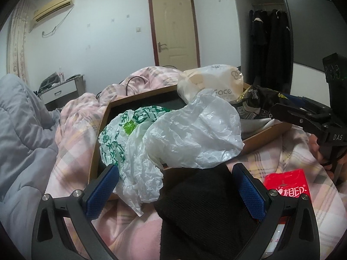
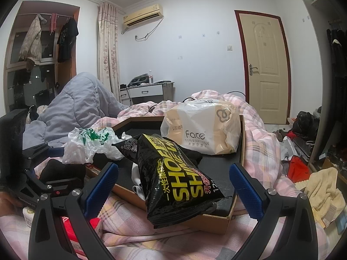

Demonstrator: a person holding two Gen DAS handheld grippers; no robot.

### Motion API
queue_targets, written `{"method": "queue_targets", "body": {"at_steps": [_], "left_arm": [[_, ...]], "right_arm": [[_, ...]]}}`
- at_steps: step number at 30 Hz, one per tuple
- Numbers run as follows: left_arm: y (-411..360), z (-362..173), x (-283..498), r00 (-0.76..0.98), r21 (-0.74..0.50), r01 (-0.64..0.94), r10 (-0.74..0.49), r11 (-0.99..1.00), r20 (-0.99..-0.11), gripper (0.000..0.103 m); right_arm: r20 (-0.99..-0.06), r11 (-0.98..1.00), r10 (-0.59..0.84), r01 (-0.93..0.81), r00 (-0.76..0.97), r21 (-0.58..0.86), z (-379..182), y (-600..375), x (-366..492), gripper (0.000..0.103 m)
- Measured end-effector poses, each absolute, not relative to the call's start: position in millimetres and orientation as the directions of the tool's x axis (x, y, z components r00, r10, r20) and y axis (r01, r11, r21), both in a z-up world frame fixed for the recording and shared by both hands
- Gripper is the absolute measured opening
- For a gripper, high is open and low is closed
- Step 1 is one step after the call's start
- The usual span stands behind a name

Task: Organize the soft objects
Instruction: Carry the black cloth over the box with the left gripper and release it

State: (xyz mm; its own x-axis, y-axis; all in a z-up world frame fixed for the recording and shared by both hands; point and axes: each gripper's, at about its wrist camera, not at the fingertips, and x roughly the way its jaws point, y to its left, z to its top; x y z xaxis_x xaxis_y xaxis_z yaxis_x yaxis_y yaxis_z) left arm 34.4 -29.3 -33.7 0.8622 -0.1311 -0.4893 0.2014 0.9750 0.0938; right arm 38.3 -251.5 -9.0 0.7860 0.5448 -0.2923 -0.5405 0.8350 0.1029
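Left claw (image 1: 175,191) wide, empty; black cloth (image 1: 203,212) directly between pads, nearest. Right claw (image 2: 174,186) wide, straddling black pack (image 2: 173,177) on box (image 2: 216,221).

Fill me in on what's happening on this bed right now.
A person is tidying soft things into a shallow cardboard box on the pink checked bedding. Both grippers are open and hold nothing. The left gripper hovers over a black cloth beside crumpled plastic bags. The right gripper faces a black wipes pack lying over the box's edge; a tissue pack sits at the back.
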Motion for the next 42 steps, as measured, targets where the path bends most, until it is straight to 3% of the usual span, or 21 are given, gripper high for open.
{"method": "queue_targets", "body": {"at_steps": [8,11,14,16,19,24,33,42], "left_arm": [[-27.2,-33.3,35.4,0.863,0.093,0.204,-0.134,0.975,-0.488,0.103],[-23.4,-29.9,29.1,0.871,0.067,0.244,-0.188,0.968,-0.455,0.099],[-21.4,-27.3,25.5,0.873,0.050,0.270,-0.223,0.961,-0.434,0.083],[-20.7,-27.8,28.1,0.868,0.042,0.269,-0.223,0.962,-0.444,0.054],[-17.7,-26.3,27.5,0.866,0.021,0.280,-0.243,0.960,-0.436,0.042],[-14.2,-23.0,21.4,0.875,0.003,0.291,-0.265,0.957,-0.406,0.030],[1.6,9.1,1.0,0.925,-0.058,0.278,-0.283,0.959,-0.252,0.028],[0.1,54.3,35.2,0.937,-0.055,0.254,-0.260,0.965,-0.233,0.028]], "right_arm": [[-0.292,0.835,0.545,-0.540,0.786,0.103,-8.8,-251.7,38.0,0.102],[-0.292,0.835,0.545,-0.540,0.786,0.104,-8.9,-251.7,38.1,0.102],[-0.292,0.835,0.545,-0.540,0.786,0.103,-8.7,-251.7,37.8,0.102],[-0.292,0.835,0.545,-0.540,0.786,0.103,-8.7,-251.7,37.9,0.102],[-0.293,0.835,0.545,-0.540,0.786,0.104,-8.5,-251.8,37.7,0.102],[-0.293,0.835,0.545,-0.540,0.786,0.103,-8.5,-251.8,37.6,0.102],[-0.292,0.835,0.544,-0.540,0.786,0.104,-9.2,-252.0,37.8,0.102],[-0.292,0.835,0.545,-0.540,0.786,0.105,-9.4,-252.6,38.9,0.102]]}}
